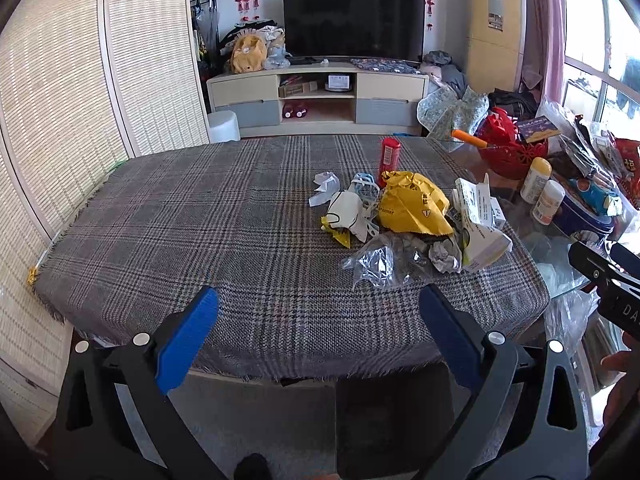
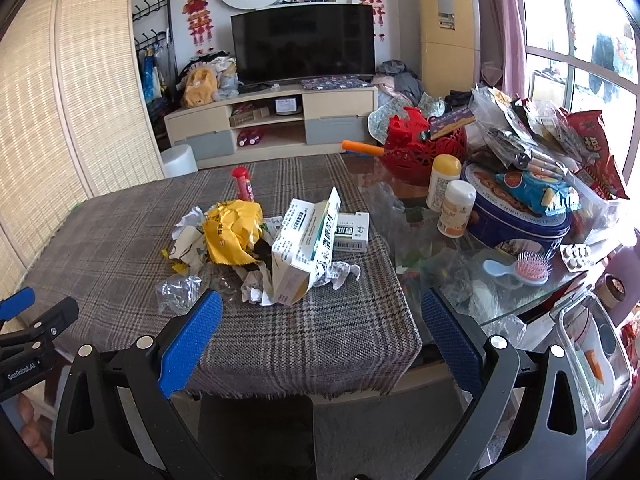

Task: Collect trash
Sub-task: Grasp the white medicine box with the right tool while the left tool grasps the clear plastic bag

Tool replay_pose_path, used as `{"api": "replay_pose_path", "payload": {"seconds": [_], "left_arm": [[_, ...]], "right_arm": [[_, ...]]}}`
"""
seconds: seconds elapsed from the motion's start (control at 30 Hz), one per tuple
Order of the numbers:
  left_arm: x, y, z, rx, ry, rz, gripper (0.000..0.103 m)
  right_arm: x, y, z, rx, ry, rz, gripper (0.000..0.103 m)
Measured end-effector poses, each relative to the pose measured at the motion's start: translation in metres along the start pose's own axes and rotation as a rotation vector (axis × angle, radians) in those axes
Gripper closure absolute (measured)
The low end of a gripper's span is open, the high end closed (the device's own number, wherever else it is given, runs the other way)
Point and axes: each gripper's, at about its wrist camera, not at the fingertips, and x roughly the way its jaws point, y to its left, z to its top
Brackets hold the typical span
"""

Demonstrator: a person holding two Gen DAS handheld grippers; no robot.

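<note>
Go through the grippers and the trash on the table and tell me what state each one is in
left gripper: open, empty
right gripper: open, empty
yellow wrapper: crumpled
big medicine box: flap open, tipped over
small medicine box: lying flat
clear plastic bag: crumpled
red tube: upright, capped
two white bottles: upright, capped
television: off

Near and left tabletop cloth bare: open approach. Trash pile occupies centre-right. Red canister stands just behind it. Right side blocked by bottles and biscuit tin.
</note>
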Motion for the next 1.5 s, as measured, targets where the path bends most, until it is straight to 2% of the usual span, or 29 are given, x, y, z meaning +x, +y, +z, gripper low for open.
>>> {"api": "replay_pose_path", "payload": {"seconds": [0.33, 0.5, 0.6, 0.73, 0.83, 1.03, 1.3, 1.37, 1.5], "left_arm": [[0.058, 0.006, -0.003, 0.032, 0.153, -0.027, 0.008], [0.075, 0.005, 0.011, 0.023, 0.192, -0.038, 0.008], [0.087, -0.002, 0.019, 0.064, 0.213, -0.035, 0.008], [0.108, -0.011, 0.028, 0.071, 0.26, -0.1, 0.008], [0.125, -0.017, 0.031, 0.069, 0.294, -0.13, 0.008], [0.149, -0.026, 0.032, 0.079, 0.329, -0.157, 0.008], [0.172, -0.032, 0.031, 0.075, 0.362, -0.18, 0.009], [0.178, -0.034, 0.029, 0.07, 0.377, -0.188, 0.011], [0.186, -0.035, 0.027, 0.063, 0.397, -0.205, 0.027]], "right_arm": [[0.056, -0.011, -0.004, 0.011, 0.149, -0.046, 0.003], [0.088, -0.02, 0.004, 0.072, 0.242, 0.016, 0.003], [0.099, -0.018, 0.017, 0.09, 0.27, 0.045, 0.003], [0.118, -0.014, 0.037, 0.103, 0.311, 0.061, 0.003], [0.139, -0.014, 0.045, 0.163, 0.359, 0.12, 0.004], [0.169, -0.011, 0.048, 0.209, 0.41, 0.148, 0.004], [0.189, 0.005, 0.048, 0.173, 0.453, 0.153, 0.003], [0.194, 0.004, 0.048, 0.167, 0.458, 0.148, 0.003], [0.2, 0.002, 0.048, 0.162, 0.465, 0.133, 0.003]]}}
